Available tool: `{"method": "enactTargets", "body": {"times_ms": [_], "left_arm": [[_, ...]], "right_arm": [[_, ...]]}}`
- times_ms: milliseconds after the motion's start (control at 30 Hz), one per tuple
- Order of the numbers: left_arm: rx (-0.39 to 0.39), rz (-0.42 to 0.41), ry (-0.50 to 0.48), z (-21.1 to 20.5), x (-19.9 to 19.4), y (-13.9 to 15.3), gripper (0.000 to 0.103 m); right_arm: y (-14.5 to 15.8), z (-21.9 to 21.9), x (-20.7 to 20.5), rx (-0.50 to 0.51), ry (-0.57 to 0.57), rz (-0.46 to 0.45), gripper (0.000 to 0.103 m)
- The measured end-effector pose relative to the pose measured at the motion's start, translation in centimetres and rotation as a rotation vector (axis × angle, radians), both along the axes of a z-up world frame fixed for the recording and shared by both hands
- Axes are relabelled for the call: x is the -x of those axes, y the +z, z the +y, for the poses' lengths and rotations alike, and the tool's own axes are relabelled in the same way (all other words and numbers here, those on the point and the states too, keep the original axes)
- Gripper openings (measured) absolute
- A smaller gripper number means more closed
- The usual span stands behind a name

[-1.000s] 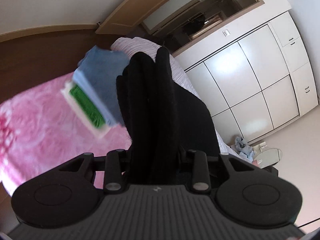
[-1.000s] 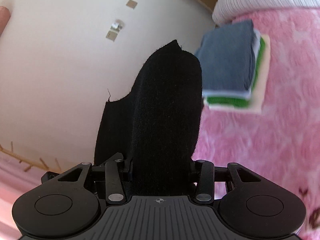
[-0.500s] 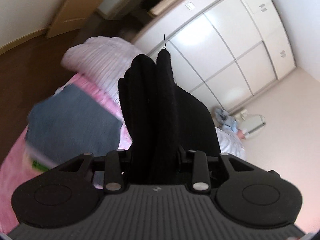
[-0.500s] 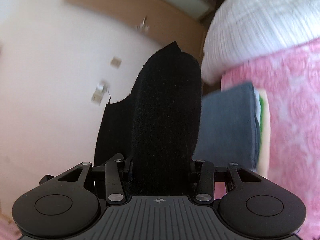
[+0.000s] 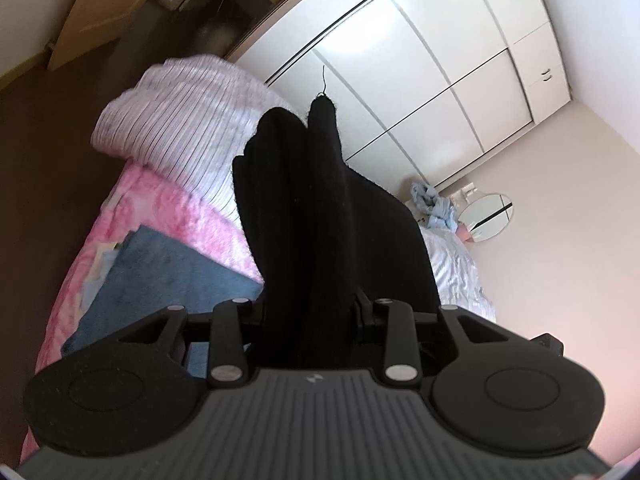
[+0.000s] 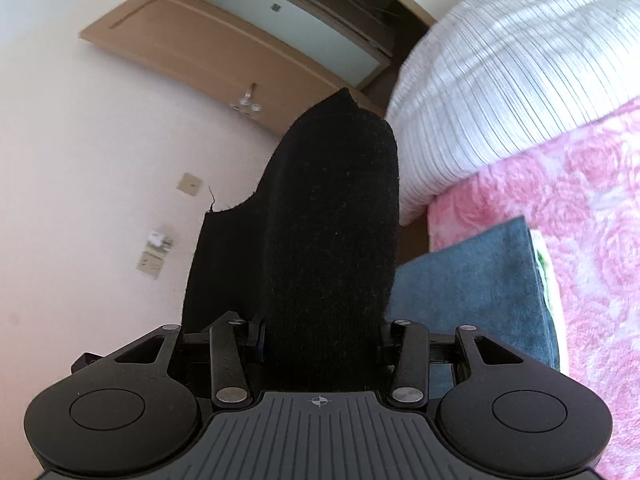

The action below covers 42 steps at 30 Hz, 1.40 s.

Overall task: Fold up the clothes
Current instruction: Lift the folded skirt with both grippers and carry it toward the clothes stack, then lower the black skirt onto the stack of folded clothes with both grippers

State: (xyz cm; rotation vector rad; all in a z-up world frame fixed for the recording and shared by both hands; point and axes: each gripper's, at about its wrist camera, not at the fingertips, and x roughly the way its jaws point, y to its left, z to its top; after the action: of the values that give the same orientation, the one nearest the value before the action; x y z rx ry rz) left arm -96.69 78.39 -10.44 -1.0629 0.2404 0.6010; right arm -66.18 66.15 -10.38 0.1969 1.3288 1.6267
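left claw (image 5: 308, 312): clamped on folded black knit garment (image 5: 320, 220) | right claw (image 6: 320, 336): clamped on same garment | folded blue towel stack (image 5: 172, 276): below, on pink floral bed cover (image 5: 176, 216)

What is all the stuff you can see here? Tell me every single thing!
black garment: one, black, bunched between both grippers, held up
folded stack: one, blue on top with green and cream edges, on the pink blanket
pink blanket: one, pink floral, covering the bed
striped pillow: one, white with thin lines, at the bed's end
wardrobe: one, white doors, by the wall
door: one, light wood, open
round mirror: one, on the floor
left gripper: black, shut on the garment
right gripper: black, shut on the garment
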Motion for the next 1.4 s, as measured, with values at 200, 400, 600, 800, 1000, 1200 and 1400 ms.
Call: {"method": "enactTargets", "body": {"times_ms": [200,400,600,800,1000,1200,1400], "left_arm": [[0.092,0.007,-0.006,2.3,-0.3,-5.6,0.03],[0.13,0.013,-0.003,3.2,0.0,-8.4,0.03],[0.151,0.043,0.007,4.6,-0.3,-11.4,0.031],[0.181,0.127,-0.007,5.3,-0.4,-14.2,0.039],[0.056,0.243,-0.006,5.0,-1.2,-11.2,0.04],[-0.117,0.383,0.007,4.5,-3.0,-7.3,0.03],[-0.253,0.509,0.012,4.7,-5.2,-4.9,0.024]], "right_arm": [[-4.6,1.6,-0.1,0.104,-0.004,-0.023,0.044],[-7.4,2.5,-0.6,0.147,0.008,-0.025,0.044],[-9.7,3.3,-0.2,0.205,0.006,-0.077,0.045],[-11.9,3.4,0.5,0.284,-0.028,-0.152,0.058],[-10.6,2.8,0.7,0.243,-0.073,-0.273,0.059],[-7.5,3.3,1.9,0.153,-0.093,-0.514,0.057],[-5.2,4.5,3.5,0.066,-0.096,-0.717,0.034]]}}
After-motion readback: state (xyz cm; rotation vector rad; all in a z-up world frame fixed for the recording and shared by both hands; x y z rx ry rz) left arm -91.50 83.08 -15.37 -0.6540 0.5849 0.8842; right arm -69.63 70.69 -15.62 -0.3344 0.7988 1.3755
